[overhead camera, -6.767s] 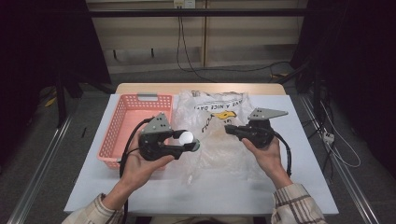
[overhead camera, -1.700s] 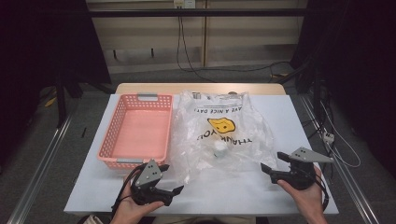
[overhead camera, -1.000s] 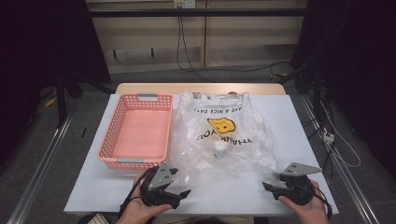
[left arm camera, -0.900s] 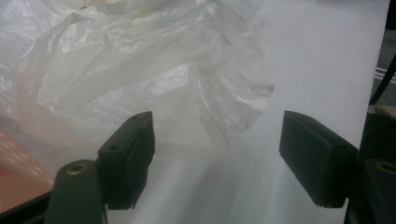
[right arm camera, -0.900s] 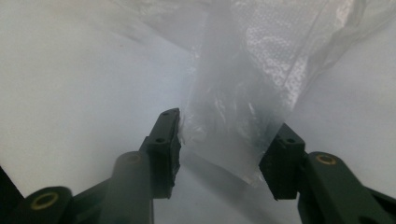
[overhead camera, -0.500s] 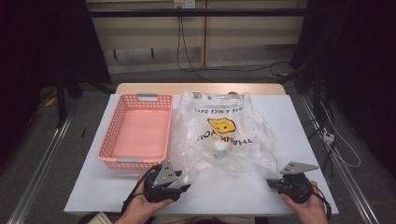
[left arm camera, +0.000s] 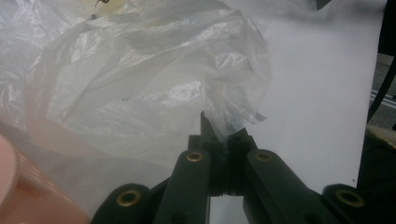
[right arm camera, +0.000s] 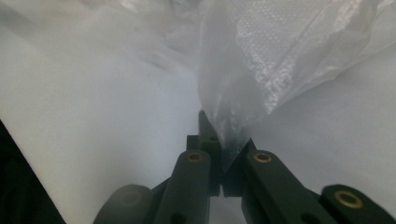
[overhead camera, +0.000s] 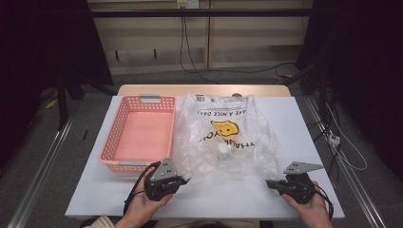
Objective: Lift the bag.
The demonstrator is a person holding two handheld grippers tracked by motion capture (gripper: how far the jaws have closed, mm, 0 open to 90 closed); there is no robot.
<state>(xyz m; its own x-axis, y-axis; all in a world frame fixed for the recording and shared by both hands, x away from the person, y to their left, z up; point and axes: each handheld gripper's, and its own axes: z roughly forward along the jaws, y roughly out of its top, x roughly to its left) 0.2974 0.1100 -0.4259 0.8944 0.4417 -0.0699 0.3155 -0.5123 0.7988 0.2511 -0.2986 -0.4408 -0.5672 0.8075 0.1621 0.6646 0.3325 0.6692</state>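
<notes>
Thin crinkly glossy plastic bag (overhead camera: 223,137); matt pink plastic basket (overhead camera: 138,135).

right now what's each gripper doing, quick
left gripper: shut on the plastic bag, near corner.
right gripper: shut on the plastic bag, its other near corner.

A pink basket (overhead camera: 138,135) with slotted walls stands on the left part of the white surface (overhead camera: 294,118); its bottom shows bare. A blurred pink shape at the lower left corner of the left gripper view (left arm camera: 28,200) is probably its rim, though the blur makes that uncertain. The white cover leaves a strip of wooden tabletop (overhead camera: 204,90) bare along the far edge. Beyond it, black cables (overhead camera: 190,47) hang down a pale wall panel and trail over the grey floor (overhead camera: 43,156). Metal rails (overhead camera: 43,175) run along the floor at left and right, and a small white plug block (overhead camera: 334,139) lies by the right rail among cables.
</notes>
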